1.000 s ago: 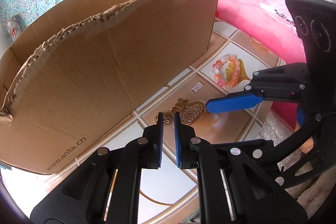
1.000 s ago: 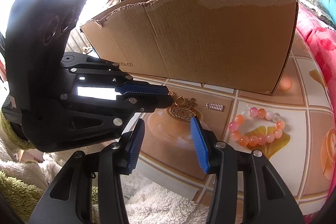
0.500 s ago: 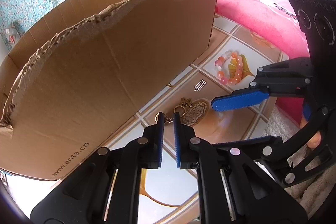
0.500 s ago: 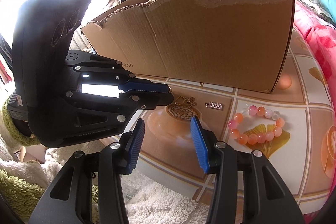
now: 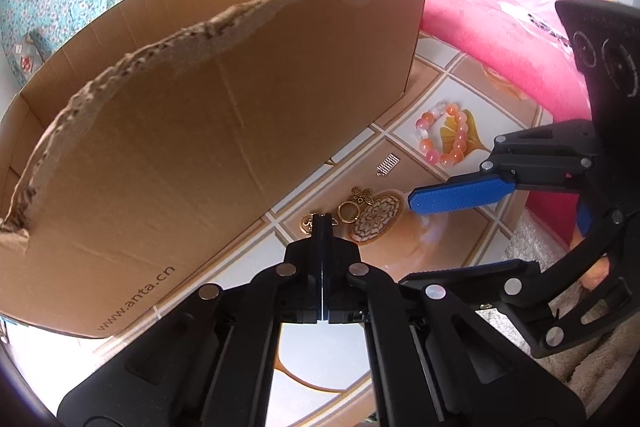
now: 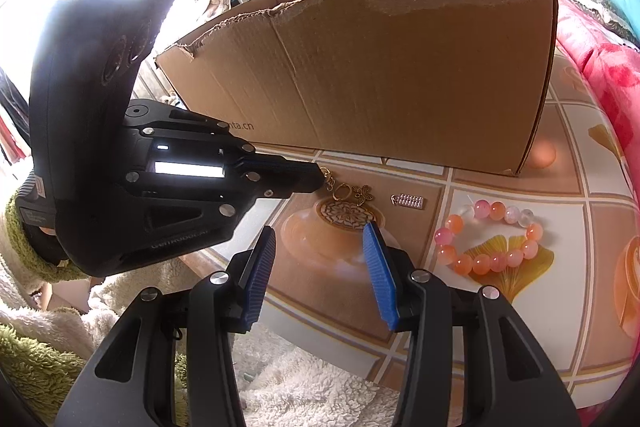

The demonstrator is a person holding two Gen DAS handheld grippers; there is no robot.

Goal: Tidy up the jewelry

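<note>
Task status: early. No jewelry is visible inside the cardboard box [image 5: 224, 131]; its interior is largely hidden behind the torn front wall, so contents cannot be confirmed. All visible pieces lie on the tiled tabletop [image 6: 500, 311] in front of the box.

Item positions:
- Gold keychain pendant [image 5: 374, 219] — a filigree disc joined to a ring and a butterfly charm, lying flat near the box wall, with a short chain running toward the left gripper.
- Small silver charm [image 6: 409, 200] — between the pendant and the bracelet, apart from both.
- Pink-and-orange bead bracelet [image 6: 490, 237] — furthest toward the pink bedding [image 5: 500, 39], untouched.

Tong states:
- Left gripper [image 5: 322, 223]: pads pressed together with no visible gap, tips at the chain end of the pendant. The right wrist view shows chain links emerging at the tip, so it appears clamped on the chain; the disc rests on the table.
- Right gripper [image 6: 320, 259]: jaws spread wide, holding nothing, hovering just short of the disc.

Remaining, by judgement: lift the pendant clear, place it in the box, then handle the charm and bracelet. The thin chain may slip from flat pads.
</note>
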